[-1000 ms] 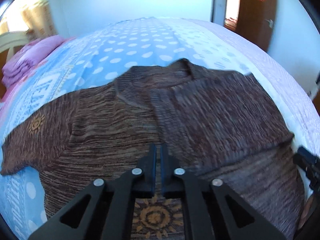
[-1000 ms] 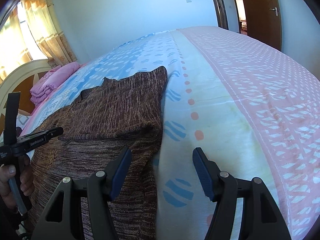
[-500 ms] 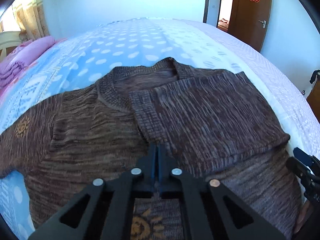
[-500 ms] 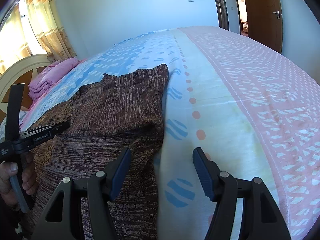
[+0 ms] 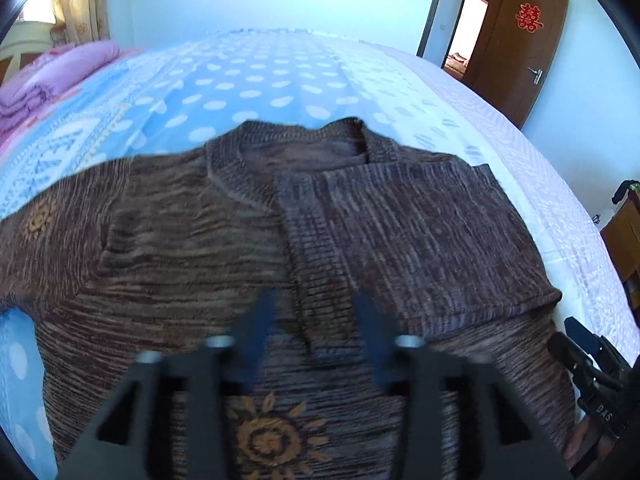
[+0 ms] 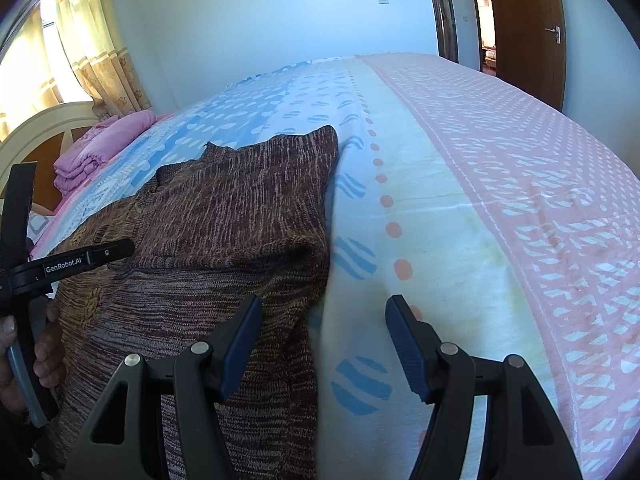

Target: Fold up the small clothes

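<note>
a brown knitted sweater (image 5: pixel 248 248) is spread on the patterned bedsheet (image 5: pixel 256 80), one sleeve (image 5: pixel 416 236) folded across its chest. the left gripper (image 5: pixel 316 340) is held spread above the sleeve's cuff, gripping nothing. the right gripper (image 6: pixel 324 340) is held spread over the sweater's edge, likewise gripping nothing.

It was a bedroom in a home. A wide bed under a blue, white and pink patterned cotton sheet (image 6: pixel 460 184) filled both views, with a curved cream-and-wood headboard (image 6: pixel 44 128) at its left end. A stack of folded pink quilts (image 6: pixel 104 144) lay near that end. Yellow patterned curtains (image 6: pixel 92 52) hung at a sunlit window, and a brown wooden door (image 5: pixel 524 48) bore a red paper decoration (image 5: pixel 529 18).
</note>
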The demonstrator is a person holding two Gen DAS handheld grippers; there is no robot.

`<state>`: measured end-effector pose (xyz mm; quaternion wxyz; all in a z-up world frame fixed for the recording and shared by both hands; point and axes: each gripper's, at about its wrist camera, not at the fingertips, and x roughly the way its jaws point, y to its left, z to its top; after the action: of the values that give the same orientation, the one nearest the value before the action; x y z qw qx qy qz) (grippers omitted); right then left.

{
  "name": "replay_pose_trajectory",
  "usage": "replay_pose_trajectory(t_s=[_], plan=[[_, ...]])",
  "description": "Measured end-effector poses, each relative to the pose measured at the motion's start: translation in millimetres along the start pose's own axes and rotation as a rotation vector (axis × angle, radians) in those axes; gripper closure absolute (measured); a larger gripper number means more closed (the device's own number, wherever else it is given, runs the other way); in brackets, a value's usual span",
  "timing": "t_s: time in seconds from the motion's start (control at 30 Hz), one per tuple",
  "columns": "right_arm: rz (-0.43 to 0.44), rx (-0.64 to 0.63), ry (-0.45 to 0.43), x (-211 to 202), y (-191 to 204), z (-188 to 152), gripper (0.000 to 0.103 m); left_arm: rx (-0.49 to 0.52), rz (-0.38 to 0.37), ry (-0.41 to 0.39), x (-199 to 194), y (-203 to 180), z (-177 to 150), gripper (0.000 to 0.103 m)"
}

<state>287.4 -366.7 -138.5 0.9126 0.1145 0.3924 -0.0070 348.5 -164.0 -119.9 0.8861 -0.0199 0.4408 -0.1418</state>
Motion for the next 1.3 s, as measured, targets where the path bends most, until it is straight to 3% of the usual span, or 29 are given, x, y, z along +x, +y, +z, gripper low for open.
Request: replay_pose_trajectory(t_s=[0.07,0.2,0.43,0.57,0.67,0.7,0.8,0.87,1.0,1.13,1.23,1.3], plan=[[-0.001,-0.001,0.002,0,0,0,0.038,0.024,0.003,-0.001,5,-6,-1,0.046],[0.003,0.0,0.004,1,0,1,0.037,0.082,-0.005,0.0,11,-17,-3,0.088],[0.002,-0.001,0.003,0,0,1,0.037,0.104,0.006,-0.011,-13,-19,-8,0.092],[-0.006,-0.005,-0.009,-4,1,1,0.037,0.128,0.059,0.011,-2,-20,-13,0.076],[-0.01,-0.038,-0.088,-23,11,10,0.037,0.141,0.139,-0.022,-8,-18,-14,0.036],[-0.002,-0.055,-0.114,-29,17,14,0.037,0.153,0.156,-0.039,-12,-16,-14,0.033],[0.037,-0.137,-0.146,-32,42,33,0.037,0.189,0.214,-0.073,-24,-7,-17,0.032],[0.078,-0.169,-0.091,-14,54,42,0.037,0.173,0.239,-0.063,-29,10,-16,0.032],[0.061,-0.143,0.145,42,53,33,0.037,0.1,0.287,-0.053,-46,60,-18,0.031],[-0.013,-0.246,0.137,22,74,29,0.037,0.034,0.398,-0.088,-71,131,-23,0.015],[0.032,-0.284,0.088,9,103,41,0.037,0.007,0.532,-0.1,-77,183,-27,0.013],[0.052,-0.325,0.057,10,130,48,0.037,-0.041,0.619,-0.066,-76,222,-30,0.013]])
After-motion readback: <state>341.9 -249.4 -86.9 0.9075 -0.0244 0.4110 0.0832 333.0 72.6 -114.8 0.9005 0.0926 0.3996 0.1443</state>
